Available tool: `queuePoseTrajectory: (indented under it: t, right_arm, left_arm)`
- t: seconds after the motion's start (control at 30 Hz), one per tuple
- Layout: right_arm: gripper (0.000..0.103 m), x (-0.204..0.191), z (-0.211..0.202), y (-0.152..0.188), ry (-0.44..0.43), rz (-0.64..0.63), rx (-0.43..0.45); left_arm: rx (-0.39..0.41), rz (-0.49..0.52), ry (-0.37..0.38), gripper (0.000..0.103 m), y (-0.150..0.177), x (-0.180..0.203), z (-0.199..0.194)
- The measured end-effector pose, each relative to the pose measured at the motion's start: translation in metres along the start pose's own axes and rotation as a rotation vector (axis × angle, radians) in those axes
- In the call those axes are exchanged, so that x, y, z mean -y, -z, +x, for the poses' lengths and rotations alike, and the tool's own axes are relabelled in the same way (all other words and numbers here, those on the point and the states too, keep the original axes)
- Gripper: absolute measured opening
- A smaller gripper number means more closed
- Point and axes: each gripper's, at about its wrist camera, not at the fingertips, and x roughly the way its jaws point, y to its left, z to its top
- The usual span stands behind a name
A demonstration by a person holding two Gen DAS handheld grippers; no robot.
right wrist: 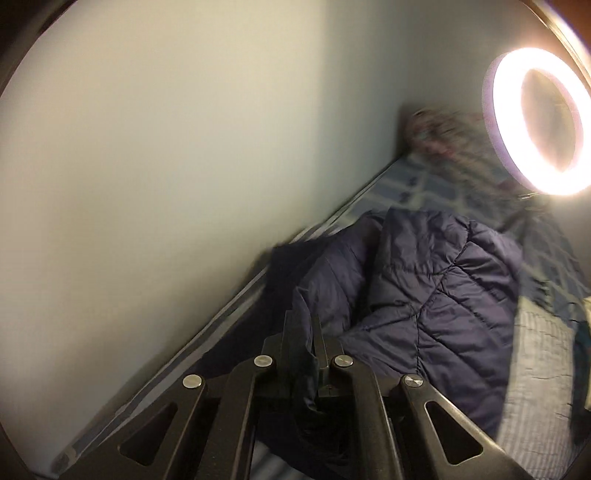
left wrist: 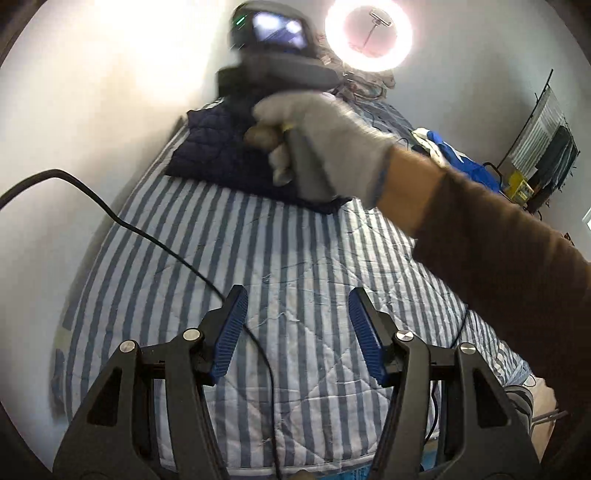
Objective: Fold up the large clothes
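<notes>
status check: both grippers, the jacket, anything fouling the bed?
Left gripper open, nothing between pads. Right gripper shut on navy quilted jacket, jacket bunched near wall. Black cable trails across striped bedspread.

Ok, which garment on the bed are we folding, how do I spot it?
On the blue-and-white striped quilt, look along the white wall's side towards the ring light. The dark navy quilted puffer jacket lies there, pinched by the right gripper; the bright blue cloth opposite is smooth.

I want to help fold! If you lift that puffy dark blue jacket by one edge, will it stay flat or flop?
Probably flop: the jacket already lies bunched in soft folds. Its quilted padding suggests it is light. The sheen hints it may slide.
</notes>
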Motion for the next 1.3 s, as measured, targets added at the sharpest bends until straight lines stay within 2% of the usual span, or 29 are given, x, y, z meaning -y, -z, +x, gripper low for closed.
queuePoseTrajectory:
  t: [0.13, 0.43, 0.53, 0.57, 0.6, 0.7, 0.73, 0.83, 0.9, 0.97, 1.13, 1.23, 1.3]
  right_arm:
    - [0.002, -0.025, 0.034, 0.01, -0.022, -0.052, -0.063]
    - [0.004, -0.026, 0.073, 0.035, -0.169, -0.015, -0.165]
    - [0.016, -0.015, 0.07, 0.04, -0.257, 0.013, -0.175]
    - [0.029, -0.01, 0.063, 0.039, -0.301, 0.027, -0.164]
    - [0.036, -0.005, 0.054, 0.038, -0.326, 0.039, -0.147]
    - [0.049, 0.015, 0.016, 0.038, -0.394, 0.069, -0.078]
    - [0.052, 0.027, -0.001, 0.04, -0.388, 0.084, -0.048]
    - [0.052, 0.064, -0.037, 0.054, -0.364, 0.158, 0.0]
    - [0.052, 0.1, -0.058, 0.067, -0.293, 0.208, 0.02]
    - [0.052, 0.13, -0.075, 0.087, -0.2, 0.238, 0.015]
    - [0.052, 0.169, -0.088, 0.121, -0.061, 0.262, -0.028]
    - [0.052, 0.197, -0.085, 0.142, -0.066, 0.345, -0.044]
    - [0.052, 0.213, -0.085, 0.151, -0.076, 0.427, -0.05]
  left_arm:
    - [0.002, -0.032, -0.01, 0.058, 0.0, -0.012, -0.005]
    - [0.018, -0.037, -0.016, 0.058, -0.006, -0.009, -0.011]
    - [0.021, -0.028, -0.029, 0.058, -0.007, -0.005, -0.009]
    - [0.021, -0.029, -0.03, 0.059, -0.007, -0.005, -0.009]
    - [0.022, -0.031, -0.026, 0.058, -0.008, -0.006, -0.009]
    - [0.037, -0.028, -0.027, 0.058, -0.009, -0.006, -0.012]
    - [0.04, -0.025, -0.031, 0.058, -0.01, -0.005, -0.013]
    - [0.059, -0.008, -0.049, 0.058, -0.015, -0.004, -0.013]
    - [0.066, -0.012, -0.061, 0.058, -0.022, -0.005, -0.011]
    - [0.085, -0.029, -0.08, 0.058, -0.038, -0.009, -0.008]
    - [0.107, -0.012, -0.12, 0.058, -0.082, -0.007, 0.016]
    - [0.155, 0.094, -0.216, 0.058, -0.114, 0.002, 0.048]
    - [0.152, 0.173, -0.299, 0.058, -0.137, 0.005, 0.085]
